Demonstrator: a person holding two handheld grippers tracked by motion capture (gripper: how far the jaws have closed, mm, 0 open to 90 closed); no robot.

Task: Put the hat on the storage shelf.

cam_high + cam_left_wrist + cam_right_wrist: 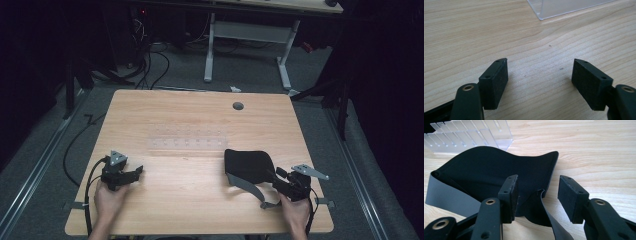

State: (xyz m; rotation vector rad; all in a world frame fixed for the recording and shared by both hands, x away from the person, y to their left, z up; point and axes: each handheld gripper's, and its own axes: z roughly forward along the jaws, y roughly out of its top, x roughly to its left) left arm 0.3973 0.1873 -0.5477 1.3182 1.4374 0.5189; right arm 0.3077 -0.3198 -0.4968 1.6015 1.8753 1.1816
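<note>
A black soft eye mask (247, 165) with a grey strap (247, 186) lies on the wooden table (190, 200), right of the middle. My right gripper (277, 175) sits at the mask's right edge. In the right gripper view this gripper (539, 181) stands open, and a curled corner of the mask (486, 167) and its strap (449, 195) lie between the jaws without either pad pressing on them. My left gripper (137, 171) rests low at the table's left front. It is open (540, 75) over bare wood, with nothing between its jaws.
A clear plastic slotted rack (187, 142) lies flat at the table's middle, just behind the mask; its corner (564, 7) is ahead of the left gripper and its slots (469, 135) are beyond the mask. A cable hole (238, 106) is near the far edge.
</note>
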